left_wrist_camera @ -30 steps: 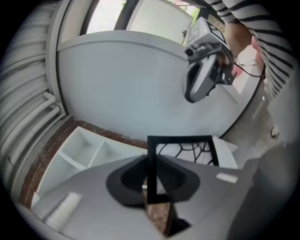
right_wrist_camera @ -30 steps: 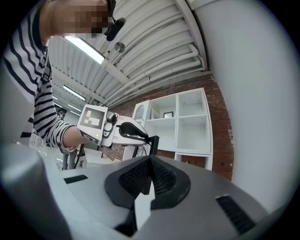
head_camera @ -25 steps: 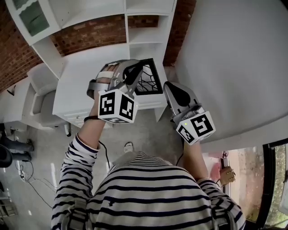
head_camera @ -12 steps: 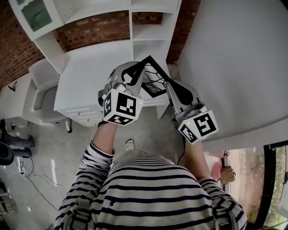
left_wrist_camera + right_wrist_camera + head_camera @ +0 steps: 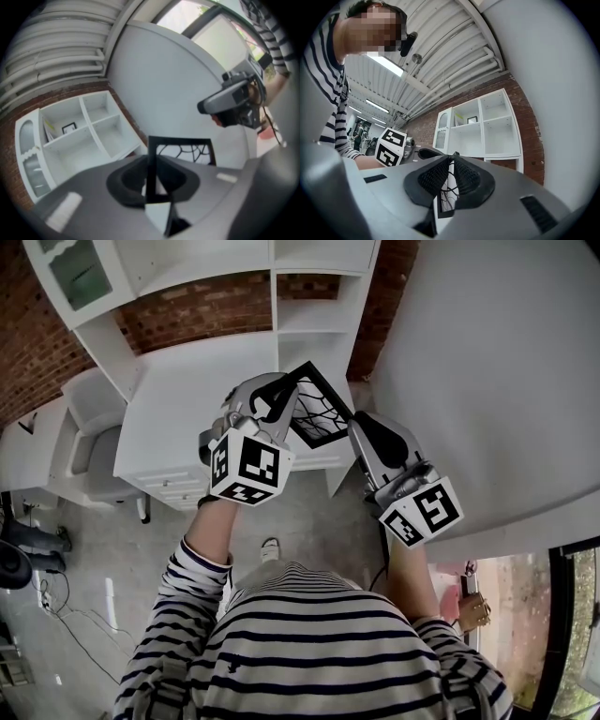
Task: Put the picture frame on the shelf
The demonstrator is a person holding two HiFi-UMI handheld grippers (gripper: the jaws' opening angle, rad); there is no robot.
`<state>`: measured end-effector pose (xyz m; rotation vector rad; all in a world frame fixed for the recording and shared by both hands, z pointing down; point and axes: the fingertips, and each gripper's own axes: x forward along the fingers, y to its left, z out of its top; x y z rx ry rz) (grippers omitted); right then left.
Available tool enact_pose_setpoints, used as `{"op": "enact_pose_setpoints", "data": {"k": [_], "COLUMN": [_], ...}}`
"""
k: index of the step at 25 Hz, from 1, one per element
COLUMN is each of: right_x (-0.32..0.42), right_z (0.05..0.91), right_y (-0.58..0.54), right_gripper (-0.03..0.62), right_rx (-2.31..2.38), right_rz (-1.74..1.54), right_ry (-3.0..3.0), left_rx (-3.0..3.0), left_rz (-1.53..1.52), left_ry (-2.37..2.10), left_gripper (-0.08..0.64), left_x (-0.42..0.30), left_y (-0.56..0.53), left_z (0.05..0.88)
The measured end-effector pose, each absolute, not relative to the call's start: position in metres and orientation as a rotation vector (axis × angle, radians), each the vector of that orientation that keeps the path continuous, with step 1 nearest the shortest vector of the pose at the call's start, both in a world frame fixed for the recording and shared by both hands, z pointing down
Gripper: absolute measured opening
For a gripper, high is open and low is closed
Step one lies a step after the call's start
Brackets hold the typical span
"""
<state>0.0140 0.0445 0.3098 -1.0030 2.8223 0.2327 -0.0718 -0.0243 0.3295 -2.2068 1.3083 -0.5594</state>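
Note:
A black picture frame (image 5: 319, 411) with a web-like line drawing hangs in the air, turned like a diamond, in front of the white shelf unit (image 5: 309, 306). My left gripper (image 5: 286, 401) is shut on its left edge, and that dark edge (image 5: 152, 168) runs between the jaws in the left gripper view. My right gripper (image 5: 357, 424) is shut on the frame's right side. In the right gripper view the thin frame edge (image 5: 449, 180) sits pinched between the ribbed pads. The shelf (image 5: 480, 124) stands ahead with open compartments.
A white cabinet top (image 5: 202, 395) lies below the shelf, with a brick wall (image 5: 187, 310) behind. A wide white wall (image 5: 487, 371) fills the right side. One shelf compartment holds a small framed picture (image 5: 69, 127). A pale chair (image 5: 89, 437) stands at the left.
The frame has turned from lying square to standing on a corner and moved slightly right. Both grippers shifted with it, keeping their hold.

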Motion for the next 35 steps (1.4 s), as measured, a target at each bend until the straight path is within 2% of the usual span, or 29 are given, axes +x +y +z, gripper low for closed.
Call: {"op": "enact_pose_setpoints", "data": {"k": [20,29,35], "right_x": [-0.071,-0.087,-0.072], "right_z": [0.291,0.292,0.287], "right_y": [-0.050,-0.097,-0.128], "right_gripper": [0.009,0.009,0.009], "right_rx": [-0.938,-1.042,-1.107], "right_rz": [0.238,0.245,0.260], "right_ry": [2.872,2.823,2.809], "left_rx": [-2.088,-2.037,-1.999], "left_rz": [-0.726,-0.746,-0.751], "left_ry": [1.247,1.104,0.990], "left_gripper": [0.065,0.065,0.064], "left_x": [-0.175,-0.181,-0.146], "left_y": [-0.116,-0.174,-0.219], "left_z": [0.306,0.293,0.274]}}
